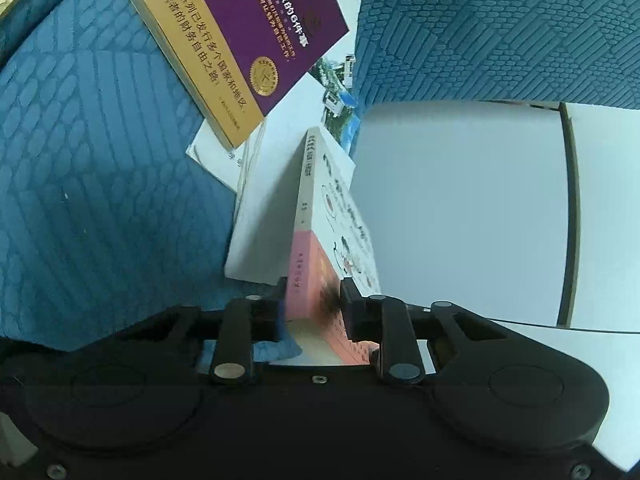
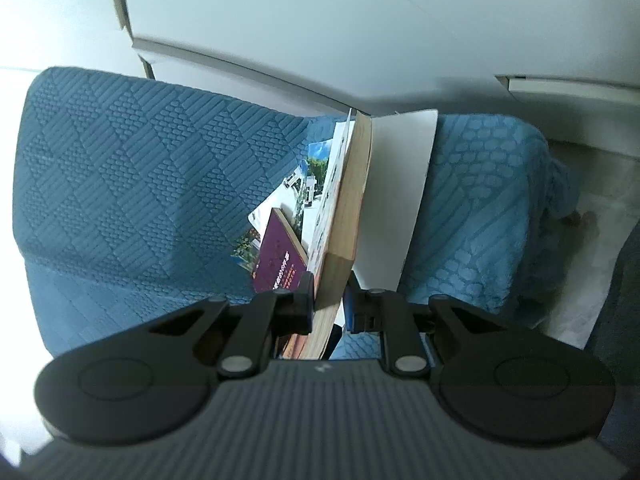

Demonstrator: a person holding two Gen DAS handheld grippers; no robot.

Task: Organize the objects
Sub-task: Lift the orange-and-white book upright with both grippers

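My left gripper point(image 1: 313, 300) is shut on the spine end of a pink-and-white book point(image 1: 320, 240), held on edge above the blue sofa. My right gripper point(image 2: 330, 300) is shut on the page edge of what looks like the same book point(image 2: 346, 200), its white cover point(image 2: 396, 184) facing right. A purple-and-gold book point(image 1: 240, 40) lies on a white photo booklet point(image 1: 336, 80) on the seat. In the right wrist view the purple book point(image 2: 280, 256) and the booklet point(image 2: 304, 184) lie just left of the held book.
The blue textured sofa seat point(image 1: 100, 180) and backrest point(image 1: 500, 28) fill the left wrist view. A white board or cabinet face point(image 1: 460, 208) stands to the right. The sofa point(image 2: 140, 160) sits below white cabinets point(image 2: 280, 20); pale floor point(image 2: 592, 260) lies at the right.
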